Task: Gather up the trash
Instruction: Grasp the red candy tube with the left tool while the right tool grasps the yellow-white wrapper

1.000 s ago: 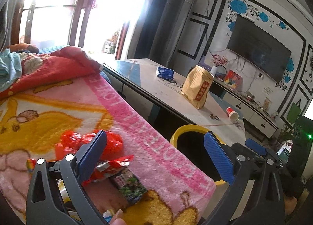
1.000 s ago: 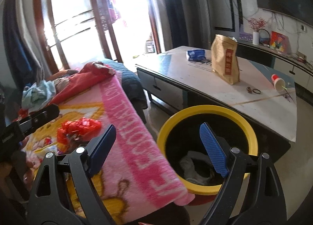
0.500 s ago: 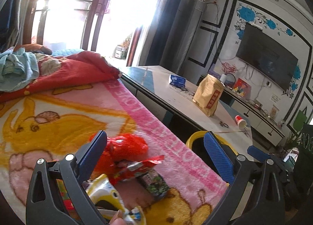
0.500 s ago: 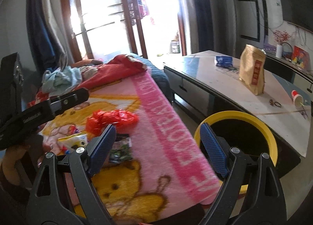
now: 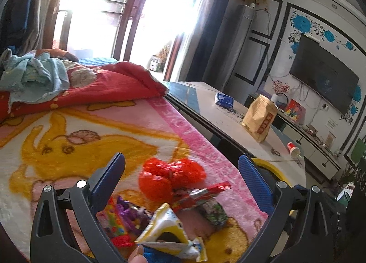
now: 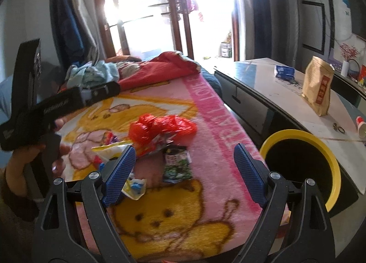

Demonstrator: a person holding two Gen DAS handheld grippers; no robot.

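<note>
A little pile of trash lies on the pink blanket (image 6: 205, 103). There is a crumpled red plastic bag (image 6: 160, 127), shiny and bright. Touching it at 6 o'clock is a red snack wrapper (image 5: 201, 196). Just below that lies a green and black packet (image 6: 177, 167). At 8 o'clock from the red bag is a yellow and white wrapper (image 5: 169, 231), torn open.

The left tool (image 5: 181, 180) has its blue tips wide apart, with nothing pressed between them. The right tool (image 6: 184, 167) is wide apart too, above the green packet.

The blanket has yellow cartoon bears on it. A yellow bin (image 6: 320, 146) stands at 3 o'clock from the pile, beside the bed. Behind it is a long counter (image 6: 286, 93) with a brown paper bag (image 6: 318, 89) standing up. The window is very bright.
</note>
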